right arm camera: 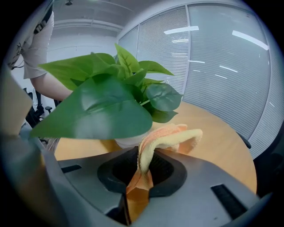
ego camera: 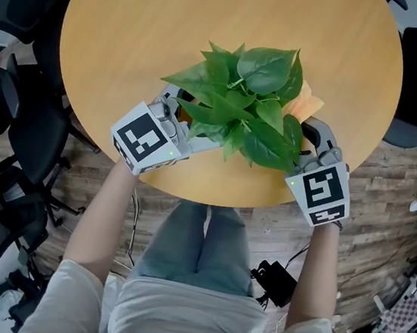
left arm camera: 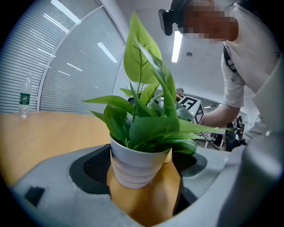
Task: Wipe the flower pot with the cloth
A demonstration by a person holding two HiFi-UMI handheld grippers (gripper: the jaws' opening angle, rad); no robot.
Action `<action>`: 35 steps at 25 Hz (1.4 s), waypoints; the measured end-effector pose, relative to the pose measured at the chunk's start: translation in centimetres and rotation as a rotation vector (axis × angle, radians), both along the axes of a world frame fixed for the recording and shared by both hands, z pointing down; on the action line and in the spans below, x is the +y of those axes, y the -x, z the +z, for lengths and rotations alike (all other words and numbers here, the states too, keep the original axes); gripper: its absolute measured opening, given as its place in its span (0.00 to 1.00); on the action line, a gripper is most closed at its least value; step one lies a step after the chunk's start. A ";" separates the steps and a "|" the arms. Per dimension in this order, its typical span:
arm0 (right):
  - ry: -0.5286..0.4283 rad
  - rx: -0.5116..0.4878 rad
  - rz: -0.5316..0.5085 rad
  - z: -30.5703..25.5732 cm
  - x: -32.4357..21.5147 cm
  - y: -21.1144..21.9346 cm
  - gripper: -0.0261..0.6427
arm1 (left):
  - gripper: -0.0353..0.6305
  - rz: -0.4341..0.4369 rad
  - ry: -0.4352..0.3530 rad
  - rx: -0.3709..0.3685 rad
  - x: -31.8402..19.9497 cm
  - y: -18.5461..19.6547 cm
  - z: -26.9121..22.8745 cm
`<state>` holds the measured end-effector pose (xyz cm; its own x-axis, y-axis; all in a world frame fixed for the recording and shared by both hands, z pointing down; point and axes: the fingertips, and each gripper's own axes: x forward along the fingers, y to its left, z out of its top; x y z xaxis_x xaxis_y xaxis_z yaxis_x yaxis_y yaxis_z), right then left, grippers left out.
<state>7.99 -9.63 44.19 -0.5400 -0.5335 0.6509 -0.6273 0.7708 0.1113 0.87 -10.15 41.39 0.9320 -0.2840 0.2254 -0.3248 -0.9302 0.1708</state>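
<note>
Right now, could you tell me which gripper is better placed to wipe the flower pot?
The right gripper: jaws shut on the cloth beside the flower pot. The left gripper is open around it.

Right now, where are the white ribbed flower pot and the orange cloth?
white ribbed flower pot [left arm camera: 133, 166], left gripper view, ribbed side wall.
orange cloth [right arm camera: 165, 135], right gripper view, folded upper edge.

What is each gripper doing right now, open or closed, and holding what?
Left gripper: open; the flower pot stands between its jaws, not gripped.
Right gripper: closed, holding the cloth.
</note>
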 end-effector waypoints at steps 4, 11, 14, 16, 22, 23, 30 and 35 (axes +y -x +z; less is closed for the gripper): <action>-0.014 0.036 -0.033 0.2 -0.2 1.5 0.12 | 0.72 -0.093 0.001 0.000 0.1 0.0 0.1; -0.026 0.040 -0.015 0.2 -0.3 1.8 0.12 | 0.72 -0.166 0.005 -0.013 -0.1 0.1 0.4; -0.023 0.041 -0.018 0.3 0.1 1.9 0.12 | 0.72 -0.170 0.006 -0.021 -0.1 0.0 0.5; -0.020 0.040 -0.021 0.3 0.4 1.9 0.12 | 0.72 -0.176 0.007 -0.025 0.0 0.0 0.5; -0.016 0.039 -0.045 0.3 1.8 2.4 0.12 | 0.72 -0.223 0.017 -0.017 0.0 0.1 0.4; -0.015 0.039 -0.049 0.4 2.0 2.6 0.12 | 0.72 -0.230 0.016 -0.019 0.0 0.1 0.4; -0.014 0.042 -0.072 0.4 3.0 3.0 0.12 | 0.72 -0.274 0.011 -0.032 -0.1 -0.2 0.6; -0.010 0.041 -0.097 0.5 3.7 3.7 0.12 | 0.72 -0.305 0.020 -0.022 -0.2 -0.1 0.6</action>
